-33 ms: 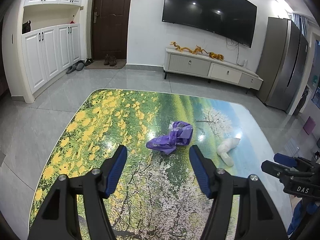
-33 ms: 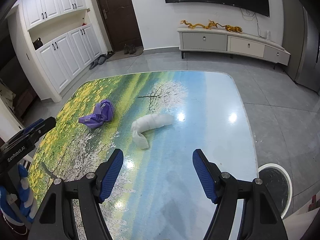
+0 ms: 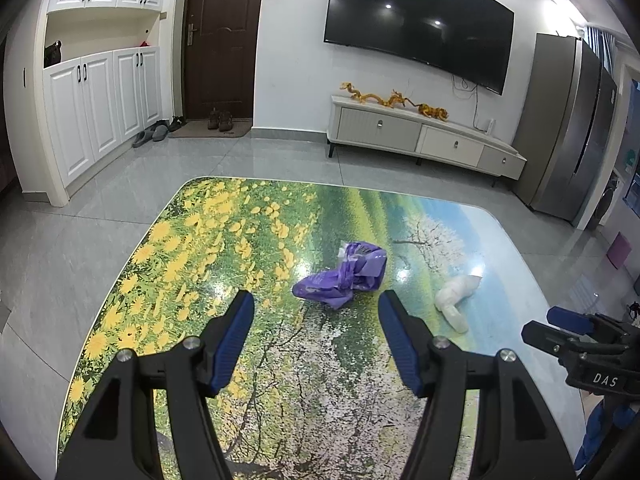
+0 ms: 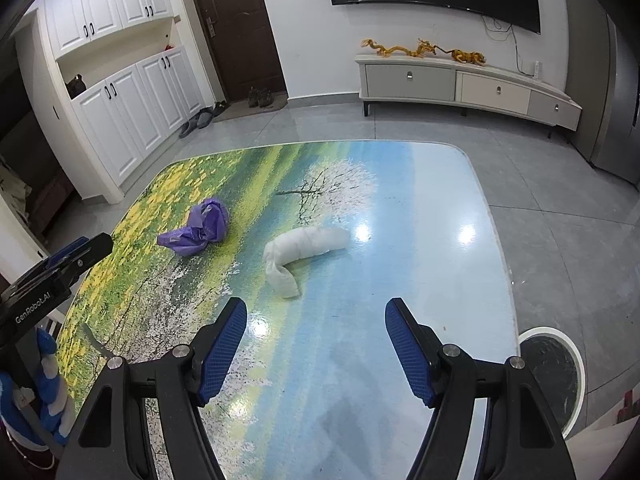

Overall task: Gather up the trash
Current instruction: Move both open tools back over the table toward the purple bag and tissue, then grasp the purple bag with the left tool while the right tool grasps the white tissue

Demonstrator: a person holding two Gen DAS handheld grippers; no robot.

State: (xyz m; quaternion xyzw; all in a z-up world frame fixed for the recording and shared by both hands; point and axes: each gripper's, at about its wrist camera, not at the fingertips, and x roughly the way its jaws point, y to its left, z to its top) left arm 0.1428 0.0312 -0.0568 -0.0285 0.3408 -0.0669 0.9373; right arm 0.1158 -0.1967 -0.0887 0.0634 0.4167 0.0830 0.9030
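Two trash pieces: we see purple bag mid-frame, white wad right of it, on table
Left hand-held gripper: open, empty, below bag
Right hand-held gripper: open, empty, lower centre

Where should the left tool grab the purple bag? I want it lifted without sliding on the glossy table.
Grip the bunched, knotted lump at the far end of the purple bag, coming from above. It stands highest, while the near tail lies flat. The left tool is open and nearly lined up.
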